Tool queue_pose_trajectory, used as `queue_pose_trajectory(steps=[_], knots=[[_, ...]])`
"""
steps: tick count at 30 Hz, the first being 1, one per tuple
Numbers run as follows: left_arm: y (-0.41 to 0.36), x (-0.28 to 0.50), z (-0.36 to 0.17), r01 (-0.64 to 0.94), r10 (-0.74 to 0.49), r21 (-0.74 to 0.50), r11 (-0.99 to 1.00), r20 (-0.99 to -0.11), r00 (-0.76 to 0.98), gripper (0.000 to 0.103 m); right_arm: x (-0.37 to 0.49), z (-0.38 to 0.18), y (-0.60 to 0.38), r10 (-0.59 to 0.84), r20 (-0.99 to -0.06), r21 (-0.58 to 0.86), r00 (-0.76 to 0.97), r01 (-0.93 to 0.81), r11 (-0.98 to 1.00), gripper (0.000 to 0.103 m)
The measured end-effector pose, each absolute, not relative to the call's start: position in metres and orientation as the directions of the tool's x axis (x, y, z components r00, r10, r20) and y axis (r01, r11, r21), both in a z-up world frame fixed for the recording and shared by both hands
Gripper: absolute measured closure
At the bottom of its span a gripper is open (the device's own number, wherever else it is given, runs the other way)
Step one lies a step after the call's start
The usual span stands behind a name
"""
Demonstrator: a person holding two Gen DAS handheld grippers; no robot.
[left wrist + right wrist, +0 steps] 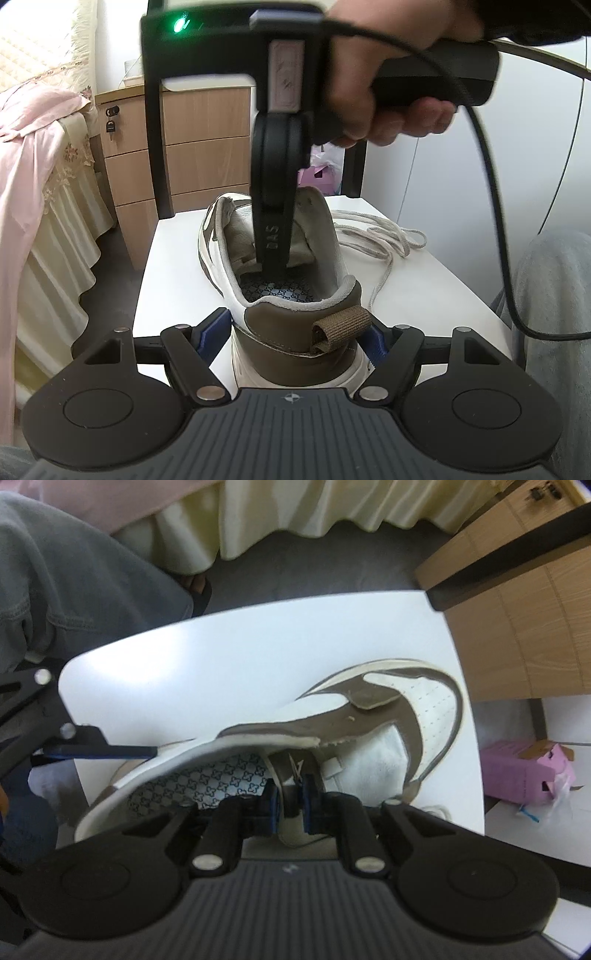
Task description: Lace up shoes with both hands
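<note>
White table (pixel 177 258) w/ shoe (pixel 295 295), beside wood drawers (pixel 207 147): left hand-held gripper (pixel 299 338) wide around heel, right hand-held gripper (pixel 291 797) pinching tongue (pixel 288 775).

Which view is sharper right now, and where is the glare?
Left wrist view: crisp on the sneaker and shoelace, edges bowed by the fisheye. Right wrist view: softly blurred throughout, with bright glare on the white table.

Left view faces shoe (pixel 280 258) heel closely; right looks straight down.

Wooden drawer cabinet (pixel 207 147) beside cream-skirted bed (pixel 55 221).
</note>
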State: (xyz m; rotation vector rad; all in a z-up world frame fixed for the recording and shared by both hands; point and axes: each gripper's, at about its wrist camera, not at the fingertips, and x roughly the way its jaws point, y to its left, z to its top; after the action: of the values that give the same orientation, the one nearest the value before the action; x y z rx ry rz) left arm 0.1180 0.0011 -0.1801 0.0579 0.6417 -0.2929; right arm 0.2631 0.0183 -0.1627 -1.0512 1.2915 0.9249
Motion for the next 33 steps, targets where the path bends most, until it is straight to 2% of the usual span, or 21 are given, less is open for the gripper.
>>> queue_pose_trajectory(steps=[5,8,9,11,14,17,21,23,26,28,30,32,33], knots=[[0.002,0.120,-0.178,0.296,-0.259,-0.041,0.954,-0.607,0.751,0.026,0.265,-0.170,0.023,-0.053,-0.996,-0.078,0.067,-0.961,0.263,0.087],[0.005,0.122,-0.176,0.303,-0.270,-0.053,0.951,-0.618,0.738,0.026,0.261,-0.160,0.016,-0.005,-0.998,-0.063,0.064,-0.955,0.289,0.076],[0.008,0.120,-0.173,0.300,-0.277,-0.070,0.951,-0.619,0.735,0.026,0.260,-0.155,0.012,0.015,-0.998,-0.055,0.062,-0.953,0.299,0.071],[0.017,0.113,-0.166,0.308,-0.312,-0.111,0.945,-0.598,0.739,0.026,0.259,-0.140,0.000,0.092,-0.994,-0.017,0.053,-0.936,0.352,0.071],[0.028,0.096,-0.152,0.331,-0.343,-0.127,0.935,-0.558,0.756,0.026,0.257,-0.110,-0.025,0.239,-0.968,0.038,0.076,-0.897,0.440,0.065],[0.039,0.082,-0.137,0.344,-0.359,-0.125,0.931,-0.495,0.791,0.026,0.255,-0.086,-0.064,0.373,-0.910,0.078,0.183,-0.806,0.586,0.063],[0.038,0.089,-0.123,0.356,-0.326,-0.021,0.934,-0.459,0.827,0.026,0.244,-0.082,-0.120,0.465,-0.794,0.149,0.391,-0.617,0.773,0.063],[0.035,0.101,-0.122,0.380,-0.322,0.028,0.924,-0.478,0.817,0.029,0.238,-0.094,-0.138,0.472,-0.753,0.211,0.459,-0.511,0.833,0.062],[0.030,0.121,-0.124,0.421,-0.309,0.103,0.901,-0.528,0.791,0.043,0.227,-0.113,-0.155,0.534,-0.689,0.352,0.490,-0.417,0.838,0.062],[0.030,0.134,-0.125,0.434,-0.299,0.131,0.891,-0.549,0.781,0.050,0.224,-0.122,-0.156,0.545,-0.670,0.389,0.504,-0.387,0.836,0.063],[0.032,0.145,-0.125,0.424,-0.306,0.095,0.901,-0.553,0.775,0.052,0.222,-0.126,-0.155,0.527,-0.669,0.377,0.523,-0.372,0.848,0.063],[0.033,0.157,-0.128,0.400,-0.304,0.049,0.915,-0.569,0.764,0.062,0.221,-0.126,-0.156,0.526,-0.667,0.382,0.527,-0.364,0.849,0.066],[0.034,0.162,-0.131,0.384,-0.295,0.032,0.923,-0.580,0.759,0.069,0.221,-0.127,-0.156,0.523,-0.668,0.380,0.529,-0.362,0.851,0.075]])
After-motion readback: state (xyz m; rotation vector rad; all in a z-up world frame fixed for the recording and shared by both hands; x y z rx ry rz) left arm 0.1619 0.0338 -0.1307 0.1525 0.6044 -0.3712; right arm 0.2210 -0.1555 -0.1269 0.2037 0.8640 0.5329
